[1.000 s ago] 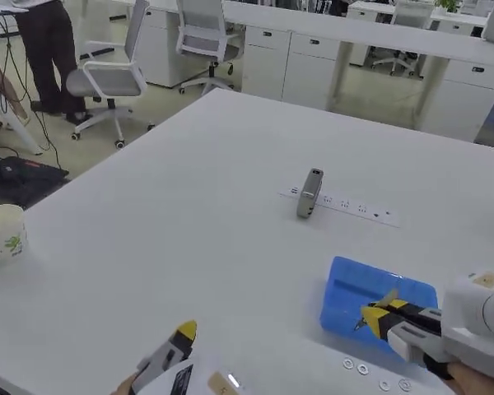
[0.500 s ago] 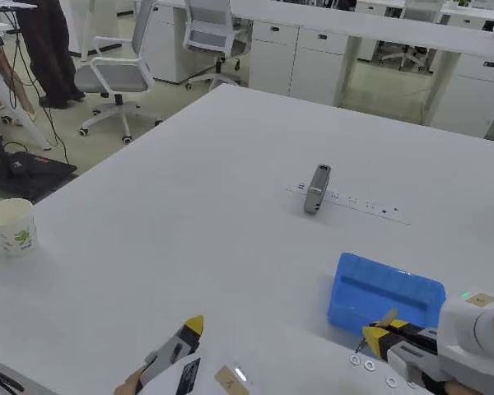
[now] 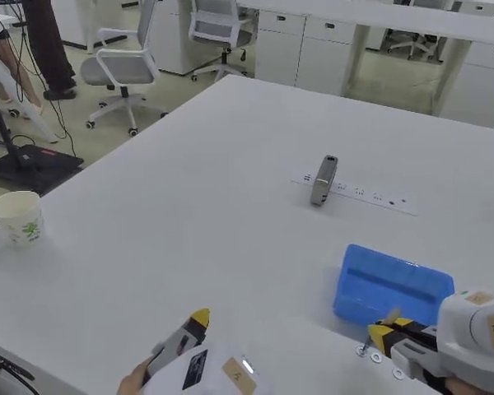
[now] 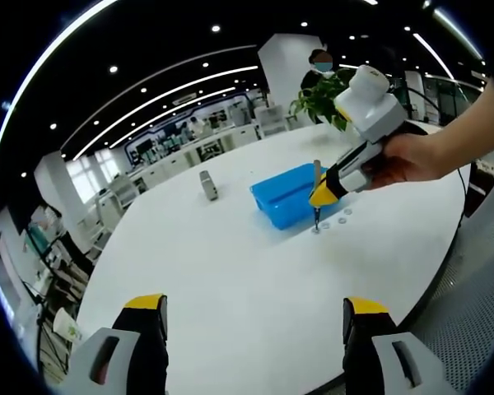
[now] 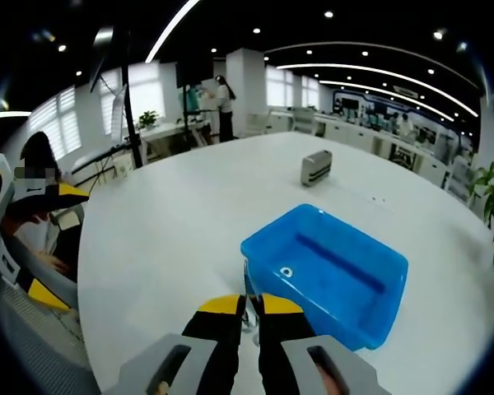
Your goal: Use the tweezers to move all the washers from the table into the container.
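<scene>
**Fingers (image 5: 222,311) of the right gripper (image 5: 253,306) clamp tweezers (image 5: 249,284) beside the blue container (image 5: 358,317)**

The right gripper's yellow-tipped fingers stand nearly together, pinched on the slim tweezers that jut out between them. In the left gripper view the tweezers point down at the white counter (image 3: 189,206), their tips at a small cluster of washers (image 3: 377,357) lying just beside the container's near wall. Whether the tips grip one cannot be told. One washer (image 5: 286,271) lies on the container's floor. The left gripper (image 4: 255,309) hovers low over the counter's near edge, well apart from the work, its fingers (image 4: 146,304) spread wide and holding nothing. Farther across the counter a small grey device (image 3: 323,179) stands by a strip of markings, and a paper cup (image 3: 18,216) sits near the far left edge.
</scene>
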